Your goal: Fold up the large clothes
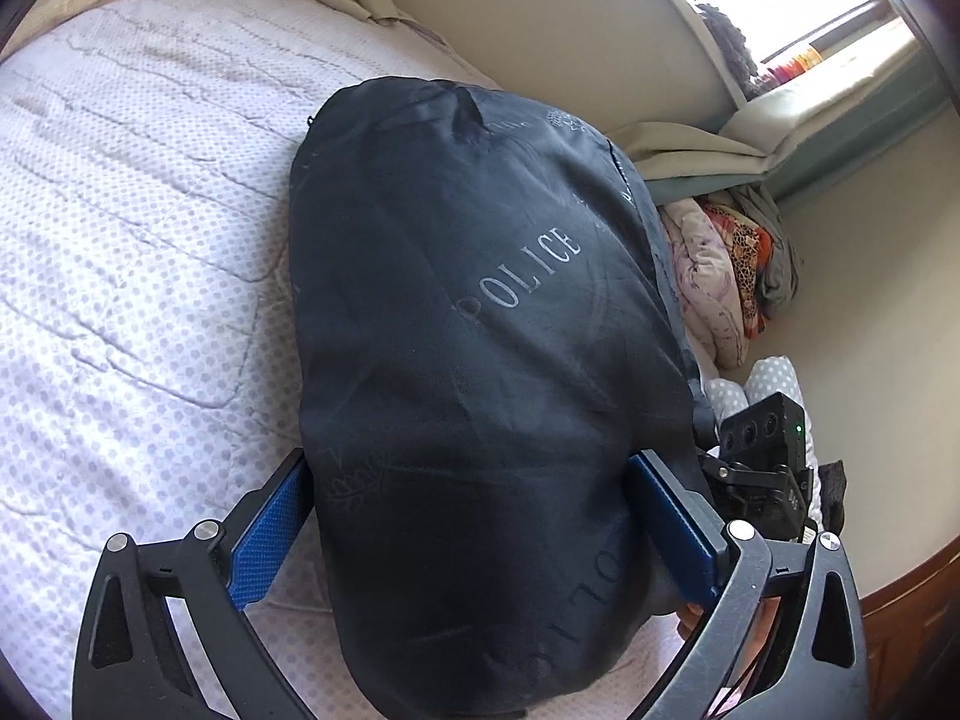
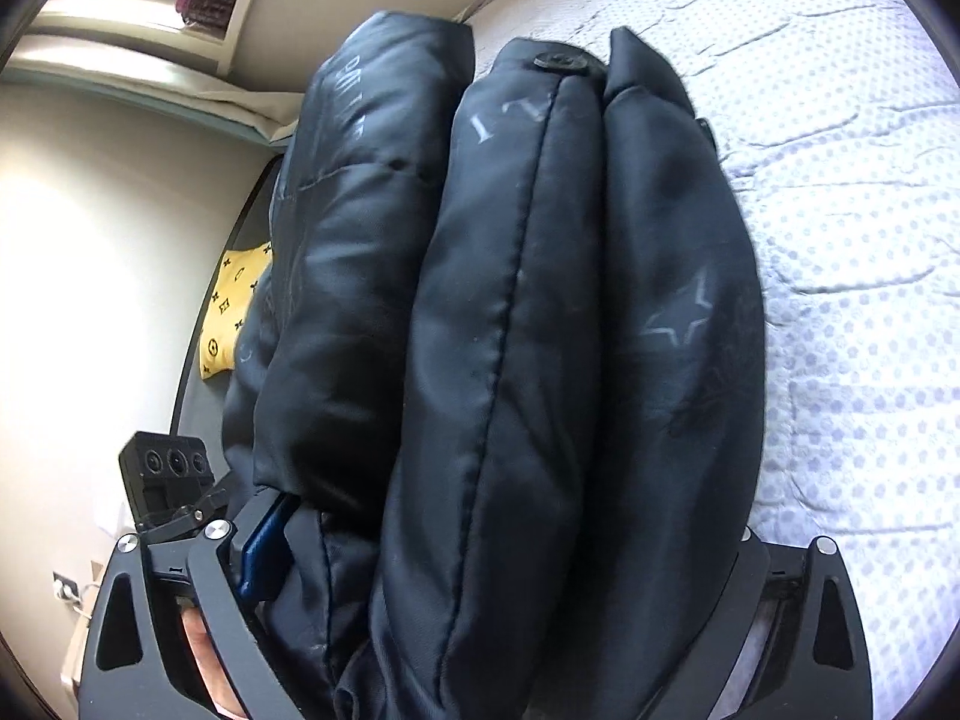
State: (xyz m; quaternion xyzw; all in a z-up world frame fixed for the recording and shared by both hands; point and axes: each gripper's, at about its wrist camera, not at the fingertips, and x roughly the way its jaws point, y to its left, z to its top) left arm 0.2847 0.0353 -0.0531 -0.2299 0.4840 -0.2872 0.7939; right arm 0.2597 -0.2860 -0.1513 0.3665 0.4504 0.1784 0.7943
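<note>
A black padded jacket (image 1: 480,312) with grey "POLICE" lettering lies in a thick folded bundle on the bed. My left gripper (image 1: 468,516) straddles its near end; the blue pads (image 1: 270,534) stand wide apart on either side, pressed against the bundle. In the right wrist view the jacket (image 2: 528,330) shows as several stacked folded layers with a button at the far end. My right gripper (image 2: 498,558) also has the bundle between its wide-set fingers; one blue pad (image 2: 264,546) shows at the left, the other is hidden by fabric.
The bed has a white quilt with lilac dots (image 1: 132,228). A pile of other clothes (image 1: 732,264) lies by the wall. A yellow patterned cushion (image 2: 231,312) sits at the bed edge. A window sill (image 1: 840,78) is beyond.
</note>
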